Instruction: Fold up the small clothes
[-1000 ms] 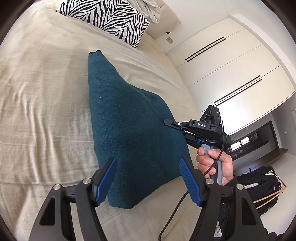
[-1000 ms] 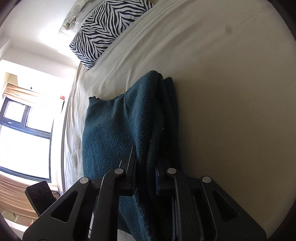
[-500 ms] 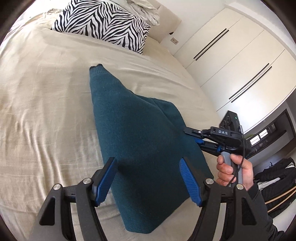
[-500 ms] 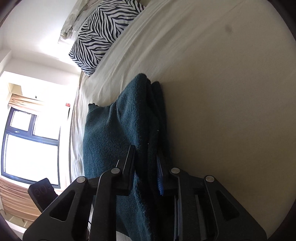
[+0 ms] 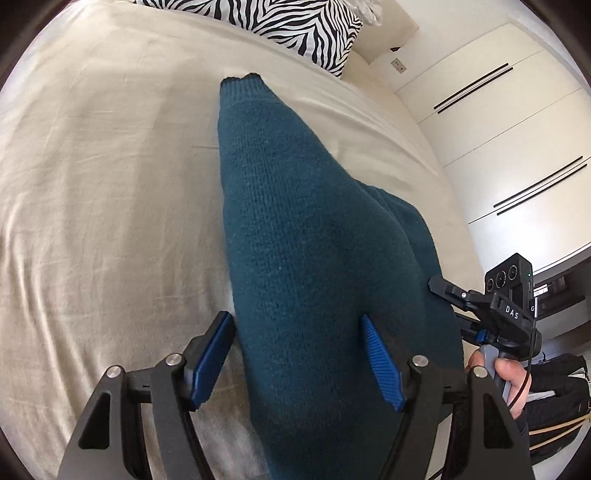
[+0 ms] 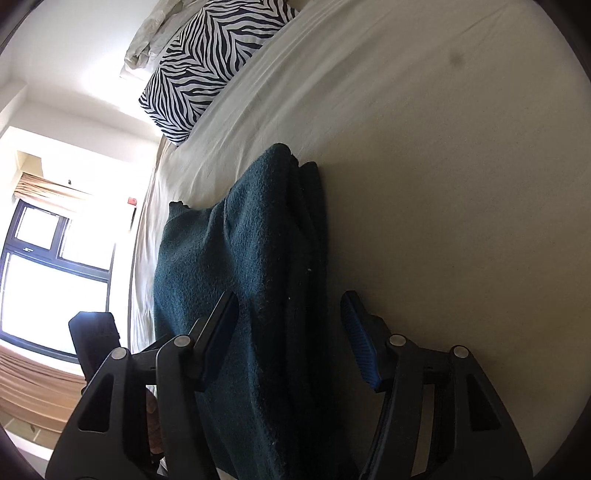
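Observation:
A dark teal knit garment (image 5: 317, 266) lies folded lengthwise on the beige bed sheet (image 5: 103, 206). My left gripper (image 5: 295, 354) is open, its blue pads straddling the garment's near end from above. My right gripper (image 6: 290, 332) is open too, its jaws on either side of the garment's folded right edge (image 6: 273, 280). In the left wrist view the right gripper (image 5: 461, 299) shows at the garment's right side, held by a hand.
A zebra-print pillow (image 5: 295, 26) lies at the head of the bed, also in the right wrist view (image 6: 210, 62). White wardrobe doors (image 5: 509, 122) stand to the right. A black bag (image 5: 554, 398) sits on the floor. A window (image 6: 44, 266) is on the far side.
My right gripper was shut on the garment's folded edge and has opened, letting it go. My left gripper has moved forward and lower over the garment, still open.

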`<action>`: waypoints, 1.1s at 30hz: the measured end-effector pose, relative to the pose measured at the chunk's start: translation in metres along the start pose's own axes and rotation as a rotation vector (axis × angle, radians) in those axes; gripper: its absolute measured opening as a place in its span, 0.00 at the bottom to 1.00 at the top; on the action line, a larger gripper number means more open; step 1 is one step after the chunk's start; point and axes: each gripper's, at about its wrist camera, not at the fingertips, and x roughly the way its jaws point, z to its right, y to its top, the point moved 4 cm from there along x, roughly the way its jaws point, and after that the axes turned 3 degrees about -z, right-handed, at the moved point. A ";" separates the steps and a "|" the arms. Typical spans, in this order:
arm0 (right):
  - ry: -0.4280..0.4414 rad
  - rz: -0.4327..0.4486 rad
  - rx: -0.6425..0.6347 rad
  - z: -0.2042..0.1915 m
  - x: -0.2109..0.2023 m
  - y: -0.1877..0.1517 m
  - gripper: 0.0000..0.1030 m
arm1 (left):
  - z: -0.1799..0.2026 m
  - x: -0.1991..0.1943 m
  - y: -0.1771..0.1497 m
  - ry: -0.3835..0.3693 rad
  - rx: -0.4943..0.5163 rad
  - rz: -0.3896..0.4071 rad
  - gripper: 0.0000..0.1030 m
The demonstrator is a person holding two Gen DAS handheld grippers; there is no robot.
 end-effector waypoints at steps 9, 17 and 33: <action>-0.061 -0.036 -0.043 -0.009 0.013 -0.006 0.31 | 0.009 0.007 0.004 0.080 0.044 -0.040 0.60; -0.165 -0.004 -0.112 -0.021 0.024 -0.007 0.27 | 0.023 0.014 0.007 0.171 0.089 -0.036 0.56; -0.003 0.161 -0.063 -0.037 -0.048 0.024 0.41 | 0.070 -0.062 0.028 0.236 0.188 0.194 0.51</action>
